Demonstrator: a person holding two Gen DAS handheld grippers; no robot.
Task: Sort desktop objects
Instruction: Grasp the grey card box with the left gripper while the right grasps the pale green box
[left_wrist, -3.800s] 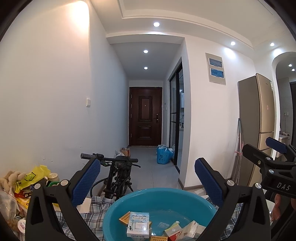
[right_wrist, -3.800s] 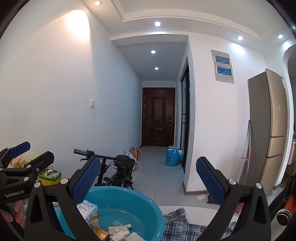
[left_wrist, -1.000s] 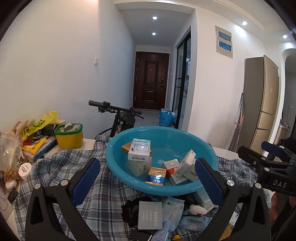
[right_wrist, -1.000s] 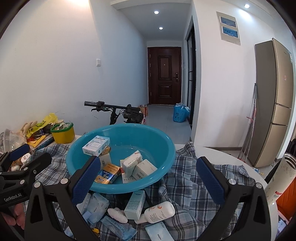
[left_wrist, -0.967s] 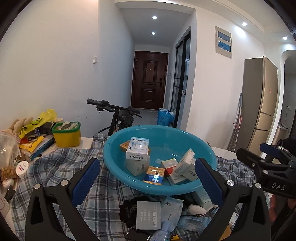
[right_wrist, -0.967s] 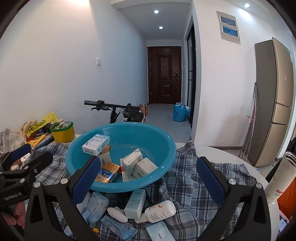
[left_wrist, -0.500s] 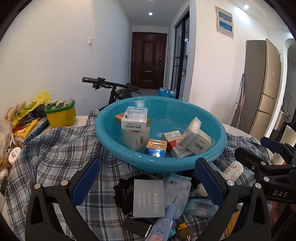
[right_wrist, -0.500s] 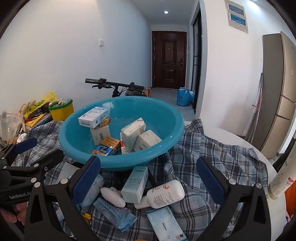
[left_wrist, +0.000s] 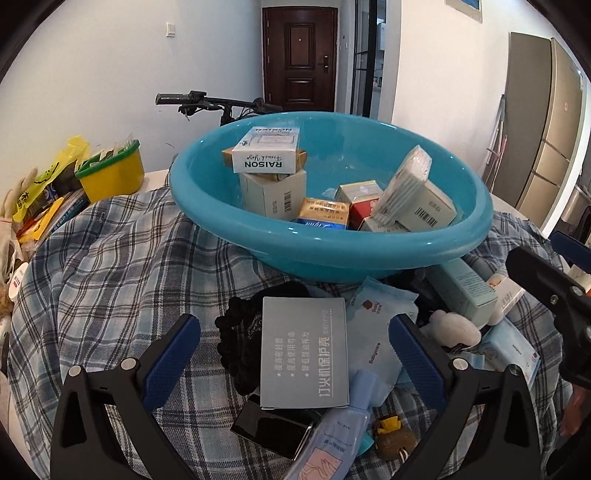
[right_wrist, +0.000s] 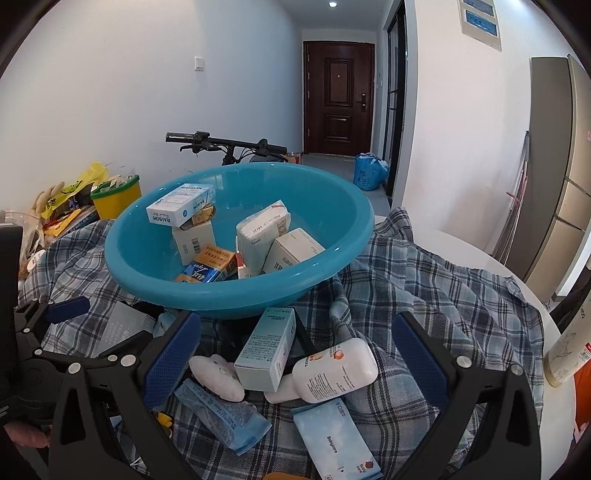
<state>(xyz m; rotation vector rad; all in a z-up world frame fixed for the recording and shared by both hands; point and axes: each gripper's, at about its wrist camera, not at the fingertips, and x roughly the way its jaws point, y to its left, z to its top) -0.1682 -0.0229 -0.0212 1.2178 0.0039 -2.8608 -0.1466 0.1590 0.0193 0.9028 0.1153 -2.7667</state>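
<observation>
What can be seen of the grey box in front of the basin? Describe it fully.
The grey box is flat, rectangular and looks like matte card, with white Chinese print on its top face. It lies face up on the plaid cloth, just short of the blue basin. It rests partly on a black pouch and a black case, beside a wipes pack. The open left hand-held gripper frames it without touching.

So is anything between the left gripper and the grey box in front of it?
Nothing visible. The left gripper is open, and the grey box lies flat between its fingers, uncovered, resting on other clutter.
</observation>
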